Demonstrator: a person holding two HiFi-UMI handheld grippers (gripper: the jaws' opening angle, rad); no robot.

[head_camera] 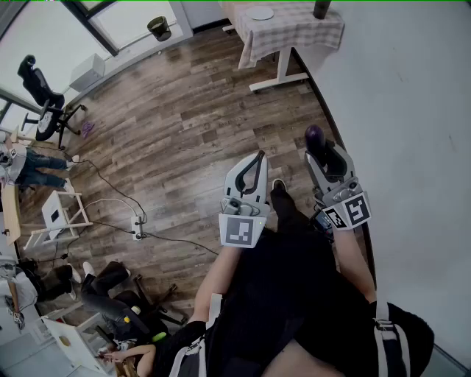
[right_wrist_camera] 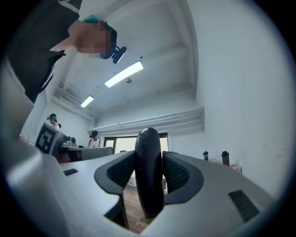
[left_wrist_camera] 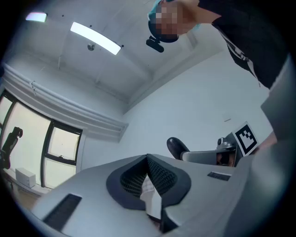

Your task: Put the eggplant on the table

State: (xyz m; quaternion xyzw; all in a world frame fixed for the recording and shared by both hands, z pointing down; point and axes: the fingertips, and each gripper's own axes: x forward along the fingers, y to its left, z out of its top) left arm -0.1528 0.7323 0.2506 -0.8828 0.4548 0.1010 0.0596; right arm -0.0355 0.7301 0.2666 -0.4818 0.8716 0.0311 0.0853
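Right gripper (right_wrist_camera: 149, 153): the eggplant (right_wrist_camera: 149, 185) is being gripped between its pads, the jaws being held wide apart by the dark purple body. The eggplant is being carried lengthwise along the jaws, with its rounded end poking out past the tips.

Left gripper (left_wrist_camera: 147, 159): the jaws are being pressed together at the tips and nothing is being carried. Both grippers are being pointed slightly upward.

In the head view both grippers are being held out in front of the person, over a wooden plank floor (head_camera: 169, 125); the right one is at about 3 o'clock of the left, close beside a white wall (head_camera: 412, 110).

The table (head_camera: 294, 33) is being seen at 12 o'clock, well apart from the eggplant, draped in a checked cloth; a white plate (head_camera: 260, 12) and a dark bottle (head_camera: 321, 7) are being borne on it.

An office chair (head_camera: 44, 103) is being seen at 10 o'clock, and a power strip (head_camera: 137, 228) with trailing cables at 9 o'clock. Seated people are being glimpsed at 8 o'clock
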